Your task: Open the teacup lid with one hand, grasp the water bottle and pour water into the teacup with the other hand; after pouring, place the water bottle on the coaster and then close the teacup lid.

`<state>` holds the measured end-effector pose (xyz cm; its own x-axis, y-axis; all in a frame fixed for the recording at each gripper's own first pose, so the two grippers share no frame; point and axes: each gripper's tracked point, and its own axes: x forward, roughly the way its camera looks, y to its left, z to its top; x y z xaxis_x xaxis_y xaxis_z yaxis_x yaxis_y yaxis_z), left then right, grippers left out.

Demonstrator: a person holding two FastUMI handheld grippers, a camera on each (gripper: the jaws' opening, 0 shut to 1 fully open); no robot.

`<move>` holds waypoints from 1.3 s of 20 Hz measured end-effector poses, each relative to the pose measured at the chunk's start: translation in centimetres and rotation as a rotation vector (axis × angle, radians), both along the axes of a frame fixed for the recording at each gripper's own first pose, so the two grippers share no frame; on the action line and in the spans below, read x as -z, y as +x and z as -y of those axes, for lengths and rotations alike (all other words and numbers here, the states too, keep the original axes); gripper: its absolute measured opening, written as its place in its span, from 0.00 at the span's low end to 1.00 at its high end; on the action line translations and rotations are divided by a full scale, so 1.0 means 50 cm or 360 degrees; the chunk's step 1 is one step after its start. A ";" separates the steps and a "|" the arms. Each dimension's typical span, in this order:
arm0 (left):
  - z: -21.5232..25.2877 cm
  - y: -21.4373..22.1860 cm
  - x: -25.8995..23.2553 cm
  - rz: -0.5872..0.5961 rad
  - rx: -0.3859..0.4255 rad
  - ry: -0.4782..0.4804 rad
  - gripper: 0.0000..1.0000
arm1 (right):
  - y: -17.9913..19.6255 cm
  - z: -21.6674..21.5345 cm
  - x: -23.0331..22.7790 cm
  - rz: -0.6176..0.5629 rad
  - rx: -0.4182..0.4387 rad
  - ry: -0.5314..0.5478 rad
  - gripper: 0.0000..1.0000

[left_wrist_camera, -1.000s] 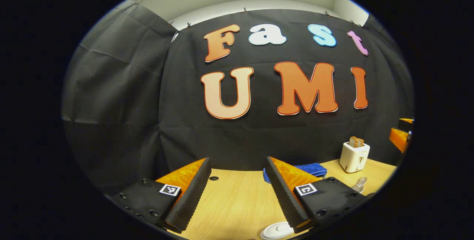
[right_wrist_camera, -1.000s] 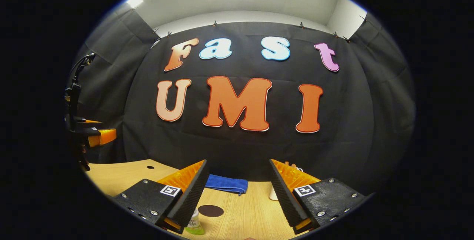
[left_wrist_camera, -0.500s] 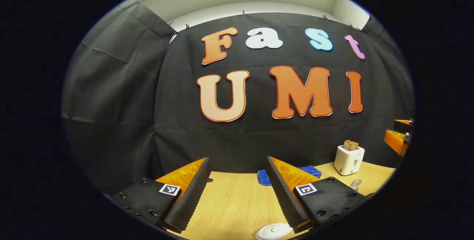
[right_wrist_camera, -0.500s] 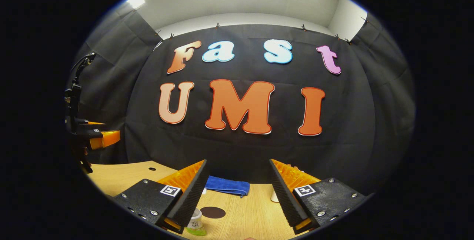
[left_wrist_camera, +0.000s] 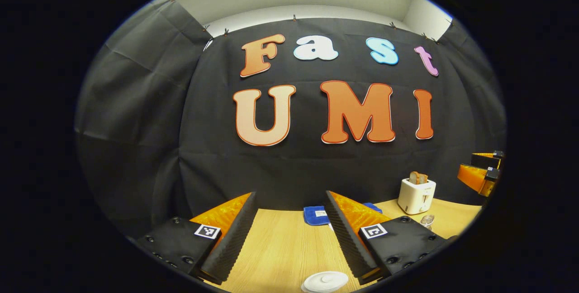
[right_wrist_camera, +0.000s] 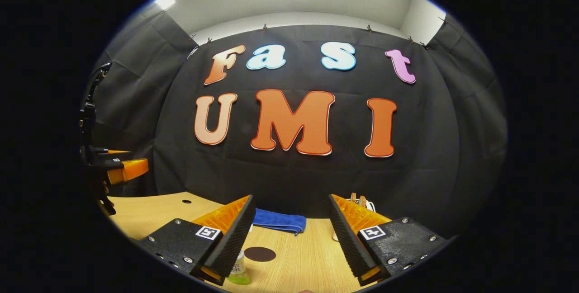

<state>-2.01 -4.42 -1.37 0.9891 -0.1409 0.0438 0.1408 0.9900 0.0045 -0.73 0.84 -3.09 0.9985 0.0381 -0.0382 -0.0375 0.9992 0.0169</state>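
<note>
White lid (left_wrist_camera: 325, 281) at 6 o'clock below wide, empty left gripper (left_wrist_camera: 289, 234); right gripper (right_wrist_camera: 289, 234) likewise wide. Approach step: descend onto the lid.

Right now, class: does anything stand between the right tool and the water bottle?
Nothing visible does. The right tool is open above the table, and the water bottle stands just below its left finger, beside the coaster.

My white teacup lid (left_wrist_camera: 325, 281), white toaster (left_wrist_camera: 416, 196), blue towel (right_wrist_camera: 279, 221), dark brown round coaster (right_wrist_camera: 259, 253), pale wood-grain table (left_wrist_camera: 285, 248).
</note>
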 end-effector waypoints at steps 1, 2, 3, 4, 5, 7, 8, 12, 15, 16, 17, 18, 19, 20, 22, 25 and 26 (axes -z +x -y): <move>0.005 0.000 0.021 -0.0027 0.0015 -0.0003 0.96 | -0.002 -0.004 0.009 -0.0009 -0.0016 0.0009 0.96; 0.010 -0.002 0.046 -0.0066 0.0031 -0.0003 0.97 | -0.005 -0.009 0.018 -0.0013 -0.0036 0.0022 0.96; 0.014 -0.001 0.074 -0.0106 0.0044 0.0002 0.96 | -0.006 -0.016 0.030 -0.0010 -0.0058 0.0038 0.96; 0.019 -0.003 0.098 -0.0139 0.0054 0.0005 0.97 | -0.003 -0.022 0.051 -0.0037 -0.0077 0.0057 0.96; 0.023 -0.006 0.122 -0.0171 0.0061 0.0014 0.97 | -0.004 -0.032 0.073 -0.0071 -0.0108 0.0079 0.96; 0.027 -0.008 0.165 -0.0232 0.0070 0.0052 0.99 | -0.004 -0.047 0.103 -0.0129 -0.0149 0.0091 0.96; 0.031 -0.005 0.182 -0.0256 0.0075 0.0069 0.97 | -0.003 -0.046 0.114 -0.0146 -0.0156 0.0084 0.96; 0.061 -0.015 0.252 -0.0366 0.0179 0.0071 0.97 | -0.018 -0.066 0.136 -0.0162 -0.0241 0.0100 0.96; 0.078 -0.023 0.299 -0.0445 0.0237 0.0095 0.97 | -0.031 -0.081 0.158 -0.0189 -0.0312 0.0124 0.96; 0.082 -0.025 0.309 -0.0456 0.0252 0.0103 0.97 | -0.034 -0.085 0.163 -0.0198 -0.0327 0.0124 0.96; 0.089 -0.029 0.319 -0.0478 0.0270 0.0117 0.96 | -0.037 -0.086 0.168 -0.0207 -0.0335 0.0122 0.96; 0.096 -0.033 0.333 -0.0491 0.0289 0.0128 0.97 | -0.040 -0.088 0.174 -0.0213 -0.0347 0.0120 0.96; 0.101 -0.035 0.344 -0.0507 0.0304 0.0145 0.97 | -0.043 -0.091 0.177 -0.0218 -0.0358 0.0118 0.96; 0.107 -0.040 0.357 -0.0530 0.0322 0.0162 0.92 | -0.045 -0.094 0.181 -0.0222 -0.0371 0.0121 0.96; 0.120 -0.047 0.382 -0.0565 0.0350 0.0196 0.87 | -0.048 -0.097 0.192 -0.0240 -0.0383 0.0120 0.96; 0.128 -0.055 0.408 -0.0603 0.0374 0.0261 0.77 | -0.054 -0.094 0.207 -0.0267 -0.0382 0.0095 0.96; 0.133 -0.062 0.415 -0.0608 0.0388 0.0271 0.77 | -0.056 -0.094 0.210 -0.0270 -0.0385 0.0093 0.96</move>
